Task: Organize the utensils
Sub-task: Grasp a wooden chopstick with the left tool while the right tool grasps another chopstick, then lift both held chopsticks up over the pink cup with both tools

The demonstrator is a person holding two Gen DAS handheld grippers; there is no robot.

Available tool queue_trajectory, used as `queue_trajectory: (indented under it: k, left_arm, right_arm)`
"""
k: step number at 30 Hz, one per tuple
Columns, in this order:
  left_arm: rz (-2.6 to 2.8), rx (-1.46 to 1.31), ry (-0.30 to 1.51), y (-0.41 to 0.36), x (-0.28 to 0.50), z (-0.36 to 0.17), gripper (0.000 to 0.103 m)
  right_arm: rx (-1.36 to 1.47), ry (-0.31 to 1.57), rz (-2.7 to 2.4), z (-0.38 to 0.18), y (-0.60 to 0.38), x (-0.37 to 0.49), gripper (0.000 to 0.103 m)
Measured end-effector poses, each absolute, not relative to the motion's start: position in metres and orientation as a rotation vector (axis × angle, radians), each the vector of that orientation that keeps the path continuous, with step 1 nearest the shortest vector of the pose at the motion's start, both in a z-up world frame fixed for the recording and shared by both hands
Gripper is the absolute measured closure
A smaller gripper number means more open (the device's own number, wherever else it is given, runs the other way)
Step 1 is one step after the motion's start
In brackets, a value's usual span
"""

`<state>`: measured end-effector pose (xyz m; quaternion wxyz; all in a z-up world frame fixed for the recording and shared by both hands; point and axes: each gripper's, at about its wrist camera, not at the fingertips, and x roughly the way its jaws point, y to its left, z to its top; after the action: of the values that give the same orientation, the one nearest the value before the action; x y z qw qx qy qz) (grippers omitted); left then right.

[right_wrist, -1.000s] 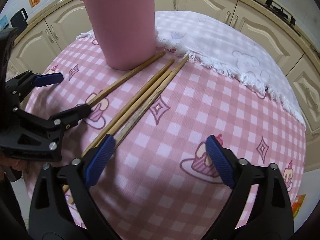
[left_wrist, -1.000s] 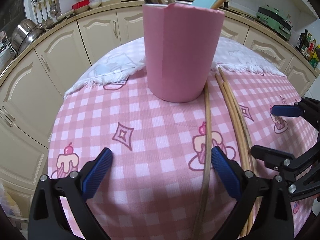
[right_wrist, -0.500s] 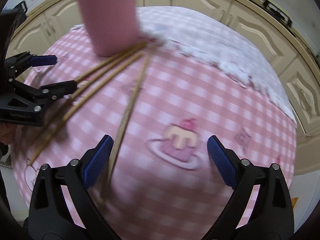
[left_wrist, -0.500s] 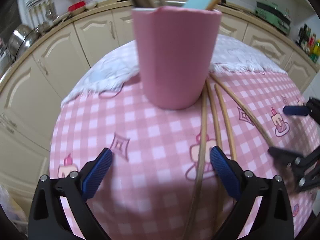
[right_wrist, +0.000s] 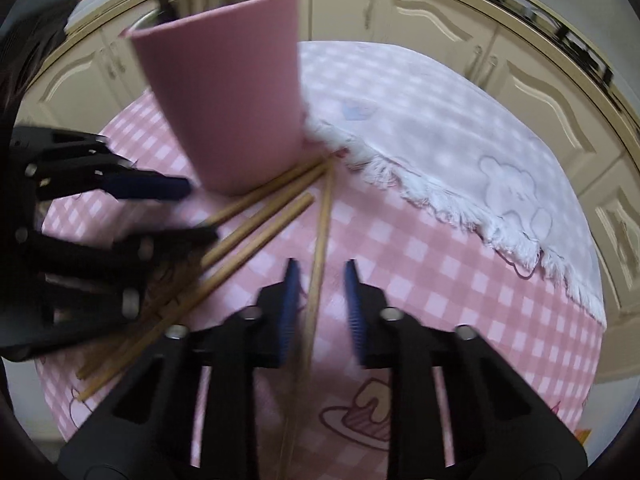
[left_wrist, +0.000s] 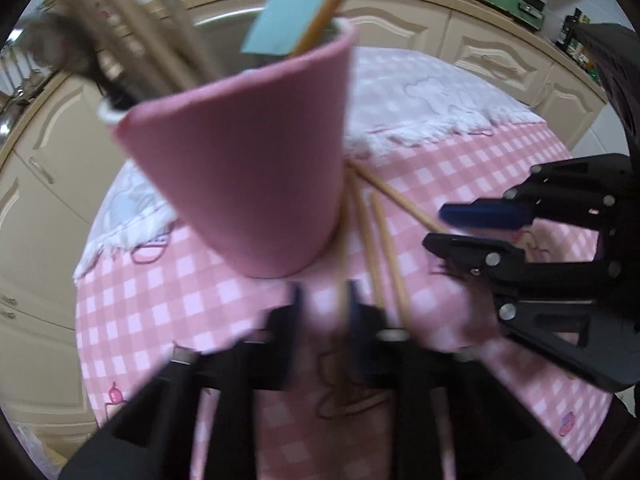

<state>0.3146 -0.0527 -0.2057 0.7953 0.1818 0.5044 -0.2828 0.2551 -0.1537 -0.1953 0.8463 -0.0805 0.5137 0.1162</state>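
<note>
A pink holder cup (left_wrist: 256,168) stands on the pink checked tablecloth with wooden handles and a light-blue utensil (left_wrist: 288,12) sticking out; it also shows in the right wrist view (right_wrist: 232,108). Several wooden chopsticks lie beside its base. My left gripper (left_wrist: 323,312) has narrowed its jaws around one chopstick (left_wrist: 343,256), with a small gap still on each side. My right gripper (right_wrist: 320,300) has narrowed likewise around another chopstick (right_wrist: 320,240). Both grippers are low over the cloth, close together.
A white fringed cloth (right_wrist: 440,128) covers the far half of the round table. Two more chopsticks (right_wrist: 256,236) lie left of my right gripper, partly under the left one. Cream kitchen cabinets (right_wrist: 520,80) ring the table.
Both grippers went from wide open to nearly shut, each around a chopstick. Both moved closer to the cup. The right gripper's chopstick swung away from the bundle.
</note>
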Motion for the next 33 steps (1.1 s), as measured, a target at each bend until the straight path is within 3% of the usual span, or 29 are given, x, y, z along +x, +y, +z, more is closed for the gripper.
queue_trajectory:
  k: [4,8,11,22,33]
  left_arm:
    - [-0.588,0.434,1.07,-0.055,0.298,-0.208,0.097]
    - [-0.563,0.42,1.077,-0.056,0.304,-0.21,0.086]
    - [-0.574,0.433,1.083,-0.061,0.302,-0.21,0.098]
    - [-0.537,0.185,0.974,-0.016,0.253,-0.19,0.098]
    - [-0.522,0.008,0.689,0.018,0.21,-0.133,0.099]
  right_arm:
    - [-0.109,1.108,0.243,-0.194,-0.174,0.242,0.093]
    - [-0.118,1.104,0.237,-0.194,-0.168,0.25,0.093]
    - [-0.118,1.093,0.257,-0.194,-0.165,0.249,0.096]
    - [0.301,0.92,0.483,-0.174,-0.222,0.188,0.098]
    - [0.395,0.685,0.629,-0.128,-0.229,0.166,0.098]
